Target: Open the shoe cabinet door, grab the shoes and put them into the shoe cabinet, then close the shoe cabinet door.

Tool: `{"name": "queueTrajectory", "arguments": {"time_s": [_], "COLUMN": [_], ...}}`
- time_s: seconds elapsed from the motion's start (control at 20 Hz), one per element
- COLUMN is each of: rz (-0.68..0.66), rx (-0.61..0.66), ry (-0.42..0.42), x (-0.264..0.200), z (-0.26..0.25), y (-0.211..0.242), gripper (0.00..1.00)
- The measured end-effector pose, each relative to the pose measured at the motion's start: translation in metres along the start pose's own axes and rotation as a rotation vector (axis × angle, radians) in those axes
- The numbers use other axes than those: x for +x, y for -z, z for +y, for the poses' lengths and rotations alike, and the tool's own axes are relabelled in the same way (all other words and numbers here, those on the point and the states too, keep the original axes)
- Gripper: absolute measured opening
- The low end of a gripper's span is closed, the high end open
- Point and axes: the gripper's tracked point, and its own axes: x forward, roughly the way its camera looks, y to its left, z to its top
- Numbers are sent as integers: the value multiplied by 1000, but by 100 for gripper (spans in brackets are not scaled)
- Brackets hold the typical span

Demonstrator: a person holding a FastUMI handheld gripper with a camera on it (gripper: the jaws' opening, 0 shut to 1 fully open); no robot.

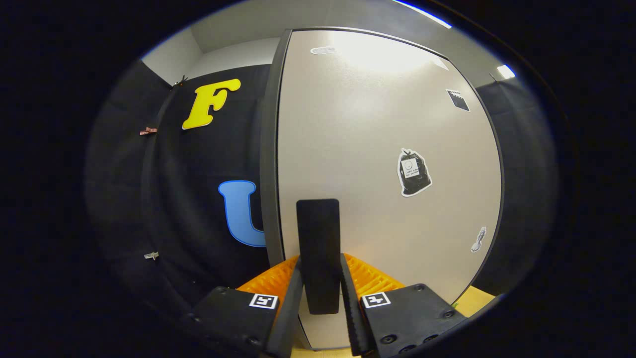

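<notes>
While the jaws clamp its black handle [318, 248], the cabinet door [387, 149] stands near the wall.

Black gripper [320, 291] — orange ribbed finger pads [370, 278], square black-and-white markers, dark screws on both blocks

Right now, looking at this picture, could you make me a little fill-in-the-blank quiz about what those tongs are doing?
1. The tongs are shut on the ____ upright door handle.
2. The handle belongs to the flat ____ cabinet door.
3. A sticker on that door pictures a tied ____ rubbish bag.

Missing words: black; beige; black
</notes>
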Motion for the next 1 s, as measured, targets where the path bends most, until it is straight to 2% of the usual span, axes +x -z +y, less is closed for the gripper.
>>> {"name": "queueTrajectory", "arguments": {"time_s": [0.05, 0.15, 0.2, 0.35, 0.65, 1.0], "rz": [3, 28, 29, 23, 8, 4], "rx": [6, 12, 0, -8, 10, 39], "ry": [-10, -43, -57, -110, -207, -261], "x": [4, 0, -2, -16, -79, -129], "z": [1, 0, 2, 3, -8, -41], "y": [5, 3, 3, 0, -17, -24], "gripper": [37, 30, 22, 22, 22, 22]}}
